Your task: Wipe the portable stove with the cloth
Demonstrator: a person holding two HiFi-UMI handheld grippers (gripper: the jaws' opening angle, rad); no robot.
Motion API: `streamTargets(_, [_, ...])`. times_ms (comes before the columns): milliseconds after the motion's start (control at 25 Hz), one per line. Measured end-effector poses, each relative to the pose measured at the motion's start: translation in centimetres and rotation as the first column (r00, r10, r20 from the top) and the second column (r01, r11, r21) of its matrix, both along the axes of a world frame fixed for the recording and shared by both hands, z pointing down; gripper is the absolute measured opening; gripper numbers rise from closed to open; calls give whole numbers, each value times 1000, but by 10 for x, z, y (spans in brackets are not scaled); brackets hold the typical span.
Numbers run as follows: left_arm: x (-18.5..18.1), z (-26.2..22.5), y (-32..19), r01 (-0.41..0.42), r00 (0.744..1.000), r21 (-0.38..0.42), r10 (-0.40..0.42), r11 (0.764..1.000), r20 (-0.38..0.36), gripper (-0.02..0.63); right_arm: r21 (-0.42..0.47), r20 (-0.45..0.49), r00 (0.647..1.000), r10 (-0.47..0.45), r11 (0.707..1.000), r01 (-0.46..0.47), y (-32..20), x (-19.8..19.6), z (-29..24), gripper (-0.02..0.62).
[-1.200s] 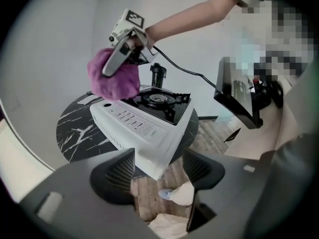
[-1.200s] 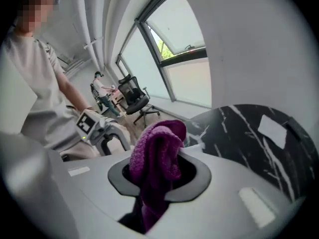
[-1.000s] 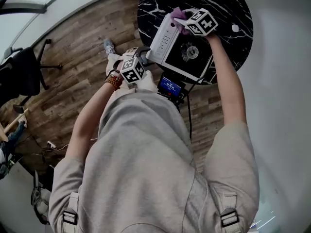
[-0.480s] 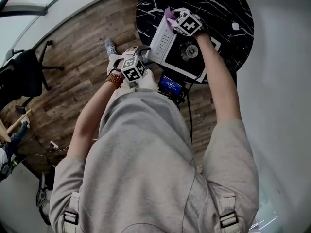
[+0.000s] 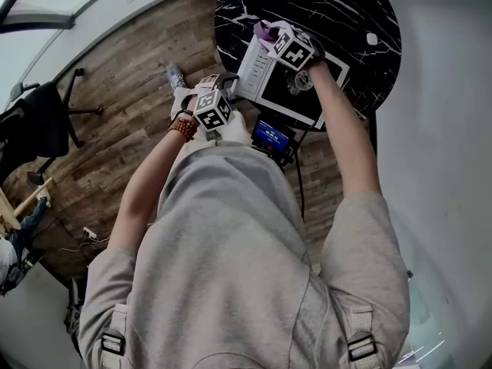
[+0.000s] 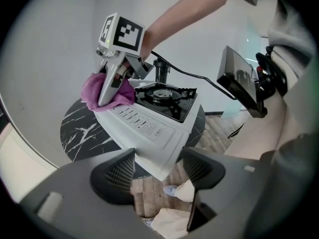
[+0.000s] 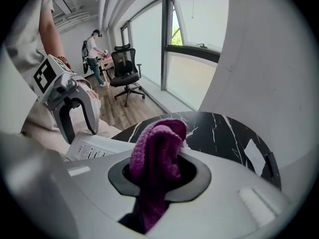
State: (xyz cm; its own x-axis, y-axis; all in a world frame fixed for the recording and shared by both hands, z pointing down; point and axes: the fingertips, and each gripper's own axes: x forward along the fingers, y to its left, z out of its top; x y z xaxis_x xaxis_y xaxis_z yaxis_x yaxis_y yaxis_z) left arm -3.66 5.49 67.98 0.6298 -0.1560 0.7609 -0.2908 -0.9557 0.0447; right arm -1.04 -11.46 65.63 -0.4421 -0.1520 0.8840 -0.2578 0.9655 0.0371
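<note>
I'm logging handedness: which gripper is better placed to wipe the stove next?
Right. The right gripper clamps the purple cloth onto the white portable stove; the left gripper, jaws open, holds no cloth beside the stove's near corner.

Right arm outstretched, right gripper [image 7: 160, 176] clamped on cloth [image 7: 158, 141]; left gripper [image 6: 157, 169] held close, jaws apart.
</note>
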Motion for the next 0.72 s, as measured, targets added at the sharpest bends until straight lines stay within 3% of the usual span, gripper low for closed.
streamTargets(720, [-1,1,-1,-2,1000,30,2,1000,27,296,-6,23,999,-38,999,38,33,-11,1,98])
